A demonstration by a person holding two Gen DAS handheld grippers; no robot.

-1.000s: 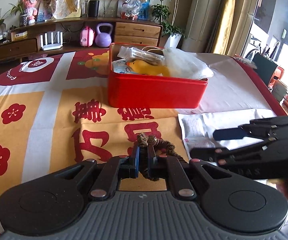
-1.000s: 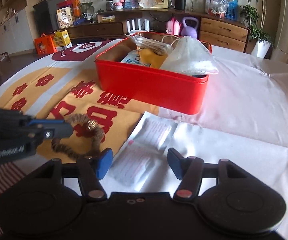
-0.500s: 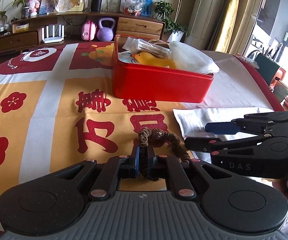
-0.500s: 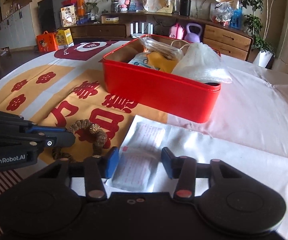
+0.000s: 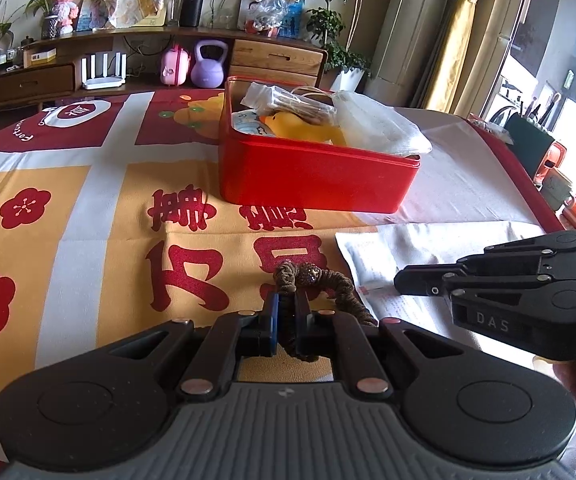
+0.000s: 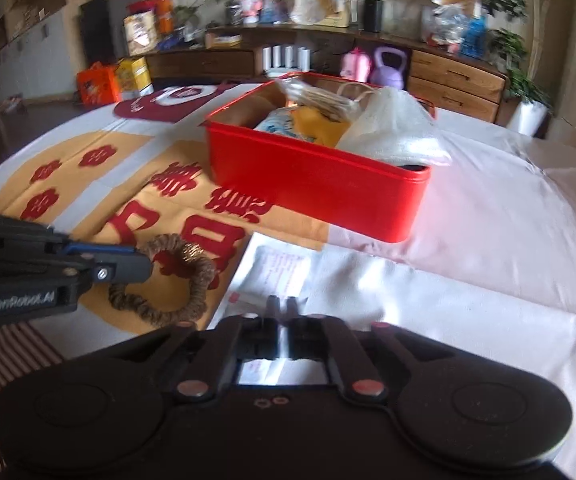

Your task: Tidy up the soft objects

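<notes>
The left hand-held gripper (image 5: 286,312) is clamped on a brown braided hair tie (image 5: 328,280), which lies on the patterned cloth of the counter (image 5: 88,220) in front of the red box (image 5: 316,172). The right hand-held gripper (image 6: 282,308) is closing over a white packet (image 6: 276,268); through the blur, its fingers seem to pinch the packet's near edge.

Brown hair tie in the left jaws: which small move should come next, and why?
Probably lift the brown hair tie and carry it toward the red box. The left gripper is already shut on it, it still rests on the tablecloth, and the box is open.
</notes>
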